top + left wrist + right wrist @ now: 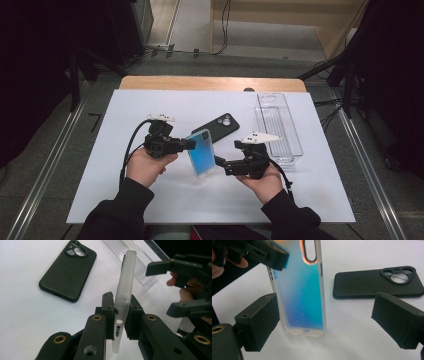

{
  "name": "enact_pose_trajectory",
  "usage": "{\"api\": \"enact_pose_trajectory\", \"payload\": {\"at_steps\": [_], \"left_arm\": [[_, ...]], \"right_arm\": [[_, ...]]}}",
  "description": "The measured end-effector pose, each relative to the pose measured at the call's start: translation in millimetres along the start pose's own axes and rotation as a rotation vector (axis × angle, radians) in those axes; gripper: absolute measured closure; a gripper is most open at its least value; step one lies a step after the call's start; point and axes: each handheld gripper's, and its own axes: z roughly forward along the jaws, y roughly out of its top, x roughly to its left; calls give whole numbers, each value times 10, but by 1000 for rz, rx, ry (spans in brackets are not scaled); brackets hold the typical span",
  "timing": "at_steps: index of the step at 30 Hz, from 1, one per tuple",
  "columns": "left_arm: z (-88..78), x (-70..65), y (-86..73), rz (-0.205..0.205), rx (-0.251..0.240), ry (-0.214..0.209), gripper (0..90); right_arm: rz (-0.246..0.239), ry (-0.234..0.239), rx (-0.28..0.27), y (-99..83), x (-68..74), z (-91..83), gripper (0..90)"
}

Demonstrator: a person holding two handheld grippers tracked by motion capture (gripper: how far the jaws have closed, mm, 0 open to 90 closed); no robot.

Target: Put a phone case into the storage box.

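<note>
The left gripper (120, 320) is clamped on the edge of a translucent blue phone case (202, 151), holding it upright on the white table (150, 200). The right gripper (324, 322) stands wide apart just beside that case, its pads not touching it. A black phone case (216, 127) lies flat behind it, a clear plastic tray (295, 150) farther right. No writing is legible.

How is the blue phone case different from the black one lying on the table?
The blue case is translucent with frosted edges; the black case is opaque and matte. The blue case stands upright, clamped by the left gripper; the black case lies flat, untouched. The blue case has a long oval camera opening; the black case has a rounded cluster of holes. Both are empty phone cases.
</note>
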Motion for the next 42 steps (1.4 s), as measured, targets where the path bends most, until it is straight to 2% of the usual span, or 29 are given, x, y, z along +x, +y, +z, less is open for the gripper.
{"api": "enact_pose_trajectory", "payload": {"at_steps": [4,7,9,16,24,32,42], "left_arm": [[-2,-36,-2,3,-17,41,809],[-4,-37,0,-9,-27,42,809],[-2,-29,-1,-18,-27,42,809],[31,-32,-5,-46,-28,48,809],[63,-77,-2,-55,-21,32,809],[104,-143,-5,-51,-8,15,809],[167,-223,-14,-44,14,3,809]], "right_arm": [[1,-20,5,-13,41,29,58],[13,20,12,-33,62,61,58],[4,26,15,-47,83,82,58],[-41,-13,42,-66,142,154,58],[-27,-2,22,-54,184,192,58],[-32,-28,33,-40,244,259,58],[-35,-41,16,-20,277,290,58]]}}
